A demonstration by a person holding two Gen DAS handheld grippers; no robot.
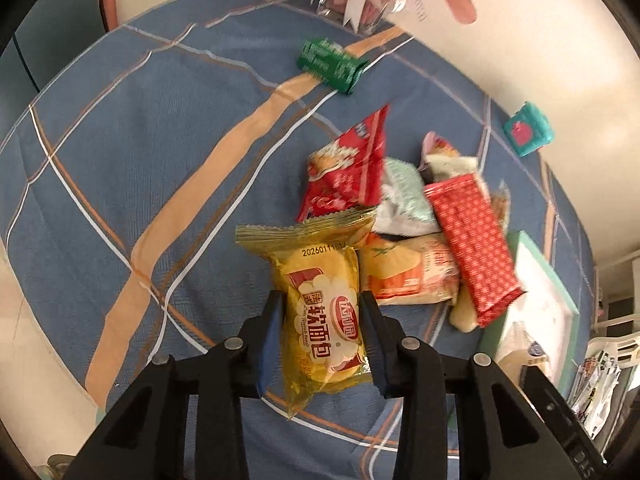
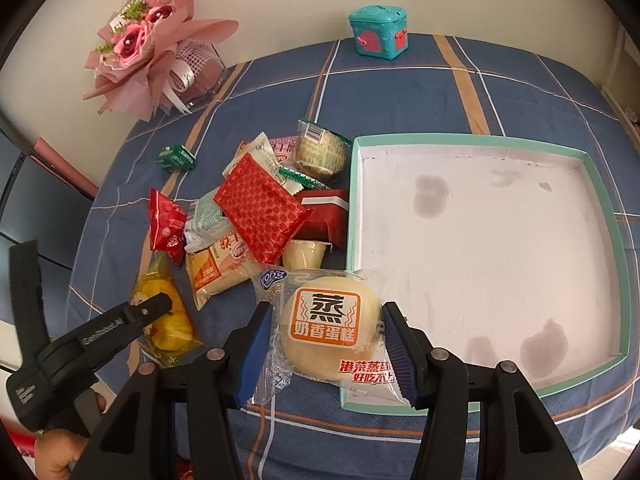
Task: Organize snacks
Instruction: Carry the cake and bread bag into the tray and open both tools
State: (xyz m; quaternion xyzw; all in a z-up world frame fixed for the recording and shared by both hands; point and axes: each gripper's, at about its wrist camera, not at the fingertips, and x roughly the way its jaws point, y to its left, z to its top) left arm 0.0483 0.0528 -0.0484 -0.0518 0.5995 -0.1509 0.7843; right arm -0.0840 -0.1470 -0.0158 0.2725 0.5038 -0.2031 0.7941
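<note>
- The left gripper clasps a yellow bread packet beside the snack pile on the tabletop.
- The right gripper holds a steamed cake packet at the near corner of the empty teal-rimmed box.

Home: plaid tablecloth, bouquet

Wide open inside the white tray, nothing on its floor, though its teal wall rises along the side facing the snack pile. Bare blue cloth stretches clear on the pile's far side (only a green packet sits there). Along the wall, a bouquet and teal box crowd the table's edge.
</note>
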